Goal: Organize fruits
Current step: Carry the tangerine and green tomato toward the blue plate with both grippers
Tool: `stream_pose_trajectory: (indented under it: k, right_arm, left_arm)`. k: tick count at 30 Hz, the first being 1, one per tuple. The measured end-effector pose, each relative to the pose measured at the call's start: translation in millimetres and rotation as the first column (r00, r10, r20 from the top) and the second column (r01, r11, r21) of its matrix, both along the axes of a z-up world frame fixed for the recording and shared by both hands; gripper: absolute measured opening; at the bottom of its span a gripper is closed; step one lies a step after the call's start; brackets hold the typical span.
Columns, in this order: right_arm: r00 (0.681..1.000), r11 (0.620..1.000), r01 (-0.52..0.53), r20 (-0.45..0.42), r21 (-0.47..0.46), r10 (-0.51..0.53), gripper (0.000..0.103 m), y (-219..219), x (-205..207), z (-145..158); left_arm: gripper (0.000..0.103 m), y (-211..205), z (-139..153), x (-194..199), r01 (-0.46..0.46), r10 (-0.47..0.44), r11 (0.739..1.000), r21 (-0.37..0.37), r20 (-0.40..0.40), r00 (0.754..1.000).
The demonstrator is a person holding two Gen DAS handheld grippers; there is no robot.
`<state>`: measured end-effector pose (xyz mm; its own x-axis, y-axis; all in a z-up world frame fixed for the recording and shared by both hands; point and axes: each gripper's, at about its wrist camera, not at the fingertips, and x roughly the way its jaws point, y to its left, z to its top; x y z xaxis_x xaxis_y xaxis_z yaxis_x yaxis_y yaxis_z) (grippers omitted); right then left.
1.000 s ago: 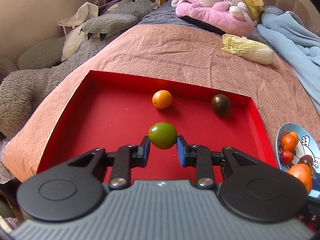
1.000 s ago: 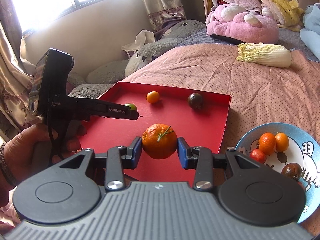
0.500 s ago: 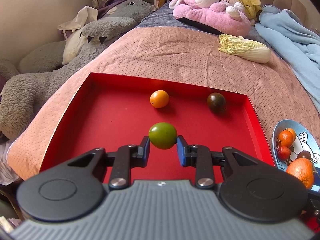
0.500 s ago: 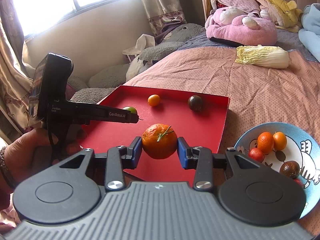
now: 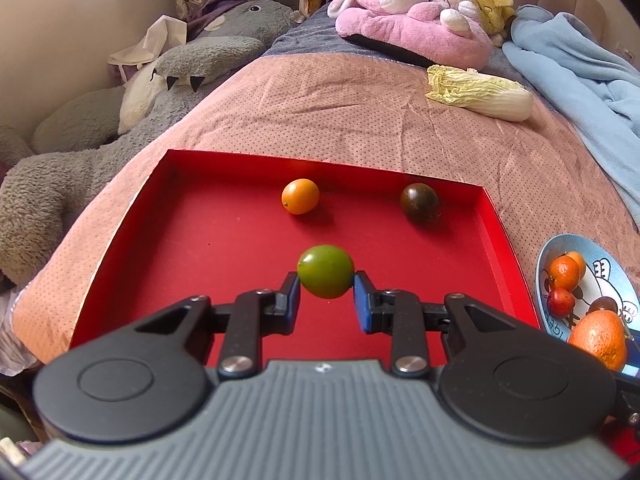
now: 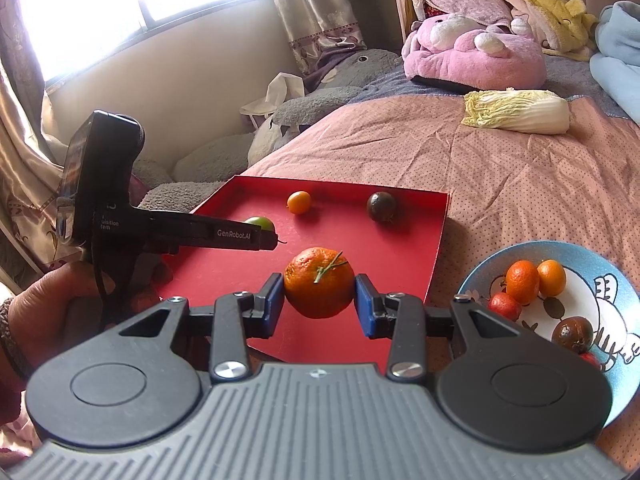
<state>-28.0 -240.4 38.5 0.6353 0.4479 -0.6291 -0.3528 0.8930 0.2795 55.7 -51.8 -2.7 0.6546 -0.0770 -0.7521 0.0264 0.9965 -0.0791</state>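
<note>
My left gripper [image 5: 325,294] is shut on a green fruit [image 5: 325,271] and holds it above the red tray [image 5: 160,248]. My right gripper [image 6: 320,300] is shut on a stemmed orange mandarin [image 6: 319,282] above the tray's near right part [image 6: 416,248]. A small orange fruit [image 5: 300,196] and a dark brown fruit [image 5: 419,202] lie near the tray's far wall. A blue plate [image 6: 624,280] to the right of the tray holds several small fruits. The left gripper [image 6: 264,238] with the green fruit [image 6: 262,222] also shows in the right wrist view.
The tray and plate sit on a pink bedspread [image 5: 360,112]. A napa cabbage [image 5: 480,94] lies further back, with a pink plush [image 5: 412,28] and a blue blanket [image 5: 580,68] behind. A grey plush [image 5: 100,152] lies along the bed's left edge.
Both grippers have pulled back and risen a little with their fruits; the tray and plate look slightly farther away. Both grips are unchanged.
</note>
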Motion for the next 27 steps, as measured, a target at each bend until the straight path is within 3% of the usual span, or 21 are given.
stream_pose_trajectory:
  k: [27]
  right_arm:
    - [0.999,0.999,0.036,-0.006,0.020,-0.036,0.044,-15,-2,-1]
  left_arm:
    - [0.032,-17,1,2,0.039,-0.039,0.999,0.017,-0.003,0.999]
